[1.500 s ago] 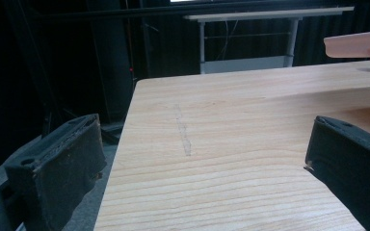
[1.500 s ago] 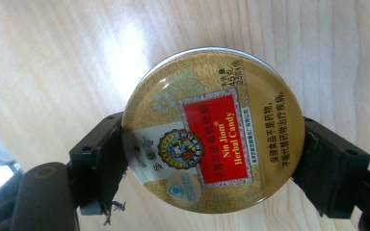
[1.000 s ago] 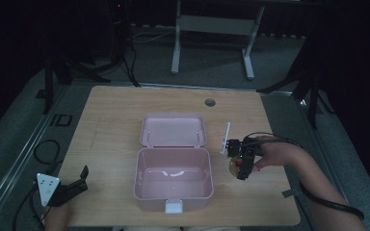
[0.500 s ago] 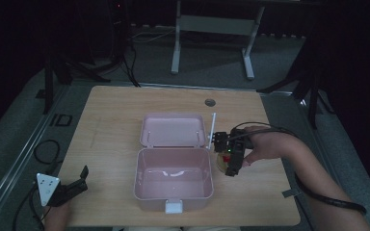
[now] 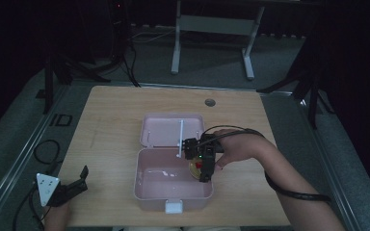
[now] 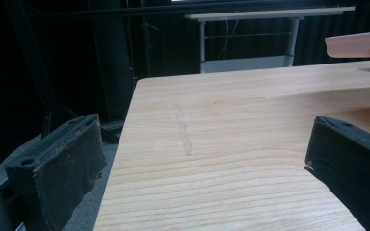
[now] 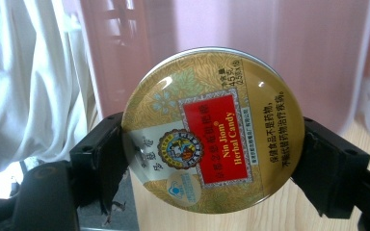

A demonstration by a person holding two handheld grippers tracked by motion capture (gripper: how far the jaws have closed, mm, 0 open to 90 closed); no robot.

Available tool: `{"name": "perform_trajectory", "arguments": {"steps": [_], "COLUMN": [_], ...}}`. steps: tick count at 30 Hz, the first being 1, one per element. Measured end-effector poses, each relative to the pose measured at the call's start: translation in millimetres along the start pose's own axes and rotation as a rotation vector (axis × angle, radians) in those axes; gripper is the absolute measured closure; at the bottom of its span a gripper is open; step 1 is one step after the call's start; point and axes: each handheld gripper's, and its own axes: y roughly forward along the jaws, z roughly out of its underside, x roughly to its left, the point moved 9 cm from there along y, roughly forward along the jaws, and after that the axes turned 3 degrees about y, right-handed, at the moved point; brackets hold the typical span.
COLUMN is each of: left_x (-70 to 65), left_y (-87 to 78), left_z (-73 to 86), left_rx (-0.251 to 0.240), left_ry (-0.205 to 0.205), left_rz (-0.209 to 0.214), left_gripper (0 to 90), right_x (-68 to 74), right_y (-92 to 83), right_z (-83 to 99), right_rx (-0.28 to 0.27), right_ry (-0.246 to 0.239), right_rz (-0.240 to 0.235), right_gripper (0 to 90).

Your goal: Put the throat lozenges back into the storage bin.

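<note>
Right gripper [image 5: 203,169]: one. Jaws pressed against opposite edges of a round candy tin [image 7: 213,131], one black jaw on each side of the rim, the tin clamped between them. In the high view the tin [image 5: 196,167] hangs over the right part of the pink box [image 5: 147,187], inside its rim and just beside the right wall; whether it touches the floor of the box cannot be told. The person's right hand [image 5: 238,147] comes in over the right wall of the box.

Left gripper [image 5: 74,184]: one. Jaws spread wide, nothing between them, only bare wood showing in the gap in the left gripper view [image 6: 207,163]. It sits at the near left corner of the table [image 5: 115,106], well apart from the box.

Candy tin: one. Gold lid with a red label panel, lettering readable in the right gripper view.

Pink box: one, open. Its lid [image 5: 164,130] lies flat behind the tray, touching it along the back edge. A white latch [image 5: 174,207] sits on the near wall. A thin white stick [image 5: 180,137] lies across the lid.

Open room: wide bare wood to the left of the box and behind the lid; a narrower strip to its right. The box stands close to the near edge of the table. One small round hole [image 5: 210,102] lies near the far edge.
</note>
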Motion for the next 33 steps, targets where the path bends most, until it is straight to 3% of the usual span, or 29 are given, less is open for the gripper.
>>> {"name": "perform_trajectory", "arguments": {"steps": [6,16,20,26,30,33], "left_x": [0.1,0.0,-0.3,-0.5,-0.6,-0.7], "left_y": [-0.1,-0.2,0.0,0.1,0.1,0.1], "left_z": [0.0,0.0,0.0,-0.2,-0.2,-0.2], "left_rx": [-0.002,-0.001,-0.001,-0.003,-0.003,-0.003], "left_ry": [-0.004,0.000,0.003,0.003,0.002,0.004], "left_rz": [0.001,0.003,0.003,0.004,0.005,0.006], "left_gripper": [0.5,0.5,0.5,0.5,0.5,0.5], "right_x": [1.3,-0.9,-2.4,-6.0,-5.9,-7.5], "right_y": [10.3,50.0,65.1,89.1,94.4,106.0], "right_z": [-13.3,-22.4,-24.1,-21.2,-23.1,-23.0], "right_rx": [-0.016,-0.021,-0.025,0.000,-0.010,0.022], "right_ry": [-0.015,-0.042,-0.033,-0.032,-0.031,-0.041], "right_rz": [-0.014,-0.033,-0.047,-0.040,-0.041,-0.027], "right_gripper": [20.4,20.3,20.3,20.4,20.3,20.3]}}
